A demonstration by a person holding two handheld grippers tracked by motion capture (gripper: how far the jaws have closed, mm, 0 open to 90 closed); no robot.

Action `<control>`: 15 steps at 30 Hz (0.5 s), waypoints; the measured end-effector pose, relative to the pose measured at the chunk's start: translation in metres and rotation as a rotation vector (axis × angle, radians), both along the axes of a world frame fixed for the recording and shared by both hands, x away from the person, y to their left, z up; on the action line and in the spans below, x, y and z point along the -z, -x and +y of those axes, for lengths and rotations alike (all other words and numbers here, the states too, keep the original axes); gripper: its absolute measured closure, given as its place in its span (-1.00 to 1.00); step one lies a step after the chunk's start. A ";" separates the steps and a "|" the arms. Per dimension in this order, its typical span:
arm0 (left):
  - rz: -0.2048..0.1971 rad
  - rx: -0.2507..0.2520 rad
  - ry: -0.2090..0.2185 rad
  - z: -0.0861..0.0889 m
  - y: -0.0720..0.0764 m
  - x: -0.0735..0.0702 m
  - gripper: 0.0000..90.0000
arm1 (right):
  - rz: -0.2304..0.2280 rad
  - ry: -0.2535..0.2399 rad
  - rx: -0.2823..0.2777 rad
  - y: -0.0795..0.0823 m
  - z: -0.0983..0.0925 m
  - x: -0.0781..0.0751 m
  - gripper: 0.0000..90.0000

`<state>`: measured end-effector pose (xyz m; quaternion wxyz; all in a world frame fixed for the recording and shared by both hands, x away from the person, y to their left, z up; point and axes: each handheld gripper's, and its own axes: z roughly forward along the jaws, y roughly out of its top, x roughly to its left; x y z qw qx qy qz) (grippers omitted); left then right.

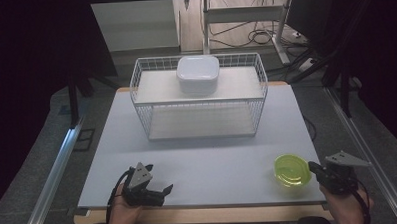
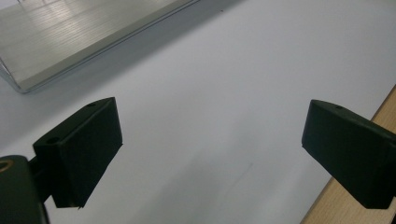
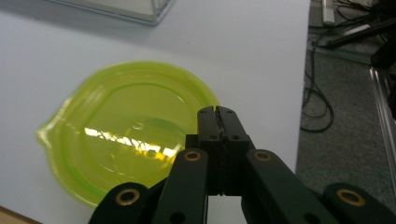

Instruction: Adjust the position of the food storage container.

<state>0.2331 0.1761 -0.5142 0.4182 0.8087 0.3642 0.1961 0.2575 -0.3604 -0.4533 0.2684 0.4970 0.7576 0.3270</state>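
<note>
The right gripper sits at the near right corner of the bench, held low in the person's right hand, its grey three-cornered plate on top and its nose pointing left toward the green bowl. In the right gripper view its jaws are pressed flat together with nothing visible between them, and their tips lie over the bowl's near rim; whether they touch the rim cannot be told.

The green bowl is translucent, with a small pouring lip at one side, and stands upright on the bench close to its right edge, just beside the right gripper.

The left gripper rests at the near left edge of the bench in the left hand, angled to the right. Its jaws stand wide apart, with bare bench surface between them, and it is well apart from the bowl.

Farther back, at the middle of the bench, stands a white wire rack with two levels. A white lidded container sits on its upper level. Open bench lies between the rack and both grippers. Cables trail on the floor beyond the bench.
</note>
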 end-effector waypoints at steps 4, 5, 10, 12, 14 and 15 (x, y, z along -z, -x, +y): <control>0.001 0.003 -0.001 0.000 0.000 0.000 -0.90 | 0.028 0.004 0.018 -0.003 -0.007 0.007 1.00; 0.003 0.003 0.000 0.000 0.000 0.000 -0.90 | 0.034 0.002 0.021 -0.003 -0.008 0.008 0.99; 0.004 0.006 0.000 -0.001 0.000 0.000 -0.90 | 0.043 -0.001 0.018 -0.005 -0.009 0.010 0.99; 0.005 0.008 0.000 -0.001 0.000 0.001 -0.90 | 0.052 -0.006 0.019 -0.005 -0.009 0.012 0.99; 0.006 0.010 -0.001 -0.001 0.000 0.001 -0.90 | 0.057 -0.010 0.016 -0.006 -0.009 0.012 0.99; 0.007 0.011 -0.002 -0.002 0.000 0.001 -0.90 | 0.064 -0.013 0.004 -0.007 -0.007 0.014 0.99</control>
